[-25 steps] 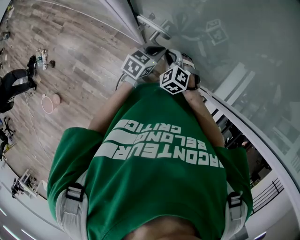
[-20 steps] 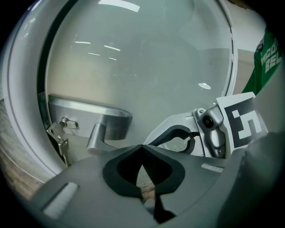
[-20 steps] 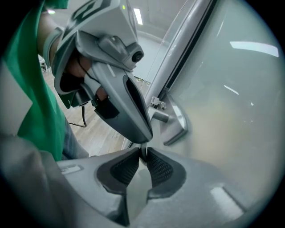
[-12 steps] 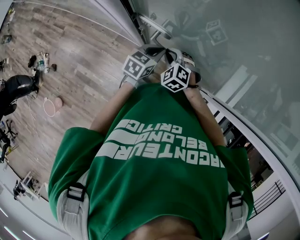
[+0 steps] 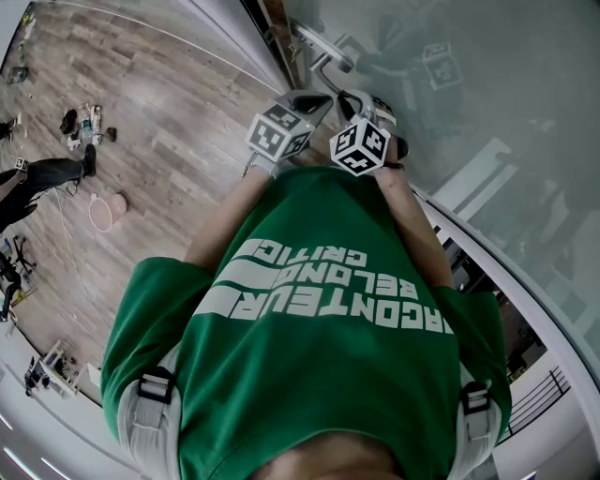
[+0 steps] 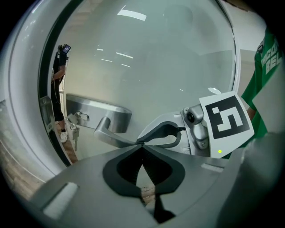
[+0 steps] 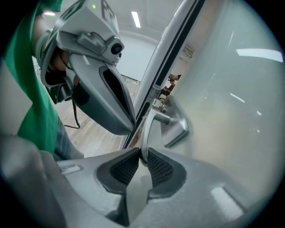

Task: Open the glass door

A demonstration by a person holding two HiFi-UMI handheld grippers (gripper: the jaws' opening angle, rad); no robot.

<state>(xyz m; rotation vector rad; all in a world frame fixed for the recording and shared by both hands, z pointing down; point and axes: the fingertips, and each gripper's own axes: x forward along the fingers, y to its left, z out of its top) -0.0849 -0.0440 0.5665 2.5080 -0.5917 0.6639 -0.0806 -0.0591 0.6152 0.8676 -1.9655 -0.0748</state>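
The frosted glass door (image 5: 487, 84) fills the upper right of the head view. Its metal lever handle (image 5: 325, 50) sits by the door's edge. In the right gripper view my right gripper (image 7: 142, 153) is shut on the end of the lever handle (image 7: 149, 124). My left gripper (image 6: 141, 144) is shut with its tips together and nothing between them, close beside the right gripper (image 6: 160, 136) and just short of the lever handle (image 6: 109, 129). Both marker cubes are held in front of the person's green shirt (image 5: 328, 300).
A bunch of keys (image 6: 72, 129) hangs from the lock beside the handle plate. The white door frame (image 5: 234, 28) runs along the door's edge. Wooden floor (image 5: 159, 141) lies to the left, with small items (image 5: 89, 122) and another person (image 5: 37, 178) at the far left.
Both grippers and the handle have shifted slightly up and to the right in the head view. The person at the far left has moved across the floor.
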